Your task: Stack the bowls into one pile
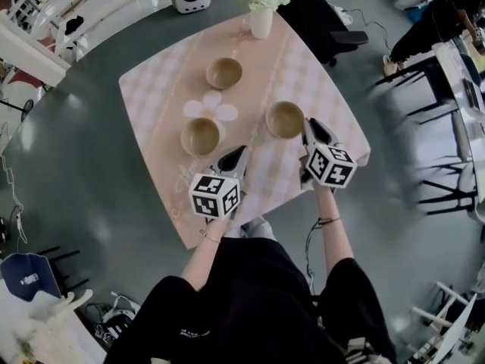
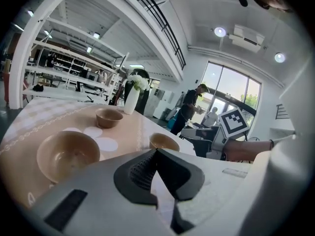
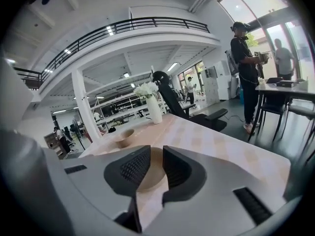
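Observation:
Three tan bowls stand apart on the pink-clothed table (image 1: pixel 151 89): a far bowl (image 1: pixel 224 73), a near-left bowl (image 1: pixel 201 136) and a near-right bowl (image 1: pixel 285 119). My left gripper (image 1: pixel 239 153) points at the gap between the two near bowls, just right of the near-left one, with its jaws shut and empty (image 2: pixel 156 150). In the left gripper view the near-left bowl (image 2: pixel 66 154) lies low at the left. My right gripper (image 1: pixel 308 125) sits at the right rim of the near-right bowl. Its jaws (image 3: pixel 156 155) stand apart, and that bowl (image 3: pixel 151 173) shows through the gap.
A white vase of flowers (image 1: pixel 261 14) stands at the table's far corner. White round patches (image 1: pixel 212 106) mark the cloth between the bowls. A black office chair (image 1: pixel 322 25) stands beyond the far right edge, and a person (image 1: pixel 436 21) is at the upper right.

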Demonstrator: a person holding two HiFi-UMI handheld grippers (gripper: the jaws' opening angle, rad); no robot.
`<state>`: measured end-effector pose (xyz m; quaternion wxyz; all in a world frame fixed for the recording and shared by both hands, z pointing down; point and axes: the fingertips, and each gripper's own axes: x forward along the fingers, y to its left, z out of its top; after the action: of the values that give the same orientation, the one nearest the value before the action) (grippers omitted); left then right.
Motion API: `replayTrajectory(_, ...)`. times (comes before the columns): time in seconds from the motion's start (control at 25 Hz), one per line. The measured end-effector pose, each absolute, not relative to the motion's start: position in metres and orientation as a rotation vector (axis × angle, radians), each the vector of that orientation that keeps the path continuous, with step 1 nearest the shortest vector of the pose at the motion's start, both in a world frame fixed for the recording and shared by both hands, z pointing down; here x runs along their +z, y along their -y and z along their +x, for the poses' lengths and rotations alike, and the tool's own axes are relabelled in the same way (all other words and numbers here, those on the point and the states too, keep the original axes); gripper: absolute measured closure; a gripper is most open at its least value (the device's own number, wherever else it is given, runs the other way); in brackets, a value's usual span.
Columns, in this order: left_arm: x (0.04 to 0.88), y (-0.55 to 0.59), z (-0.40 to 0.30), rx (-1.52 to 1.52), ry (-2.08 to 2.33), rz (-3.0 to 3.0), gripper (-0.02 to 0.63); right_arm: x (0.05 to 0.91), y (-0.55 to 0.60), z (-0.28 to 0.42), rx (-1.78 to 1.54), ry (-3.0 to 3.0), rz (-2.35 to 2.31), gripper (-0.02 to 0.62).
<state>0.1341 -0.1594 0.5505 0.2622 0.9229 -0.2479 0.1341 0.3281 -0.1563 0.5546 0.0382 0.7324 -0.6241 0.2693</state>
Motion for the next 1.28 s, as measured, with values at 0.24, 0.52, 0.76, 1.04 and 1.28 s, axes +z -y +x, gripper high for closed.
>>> replayTrajectory(0.24,0.569,0.162,0.142,0.402,0.642,2.459,0.609,0.577,0.17,0.339,0.923,1.84,2.278,0.489)
replayTrajectory(0.52,0.579,0.168,0.151,0.395,0.651,2.422,0.609,0.601,0.185,0.346,1.048,1.803,2.259,0.459)
replayTrajectory(0.76,0.582,0.168,0.148,0.395,0.671,2.412,0.609,0.62,0.185,0.346,1.148,1.73,2.232,0.502)
replayTrajectory(1.04,0.581,0.168,0.14,0.376,0.698,2.403,0.609,0.622,0.187,0.343,1.185,1.723,2.24,0.578)
replayTrajectory(1.28,0.571,0.164,0.13,0.371,0.714,2.411,0.609,0.613,0.181,0.333,1.242,1.763,2.234,0.578)
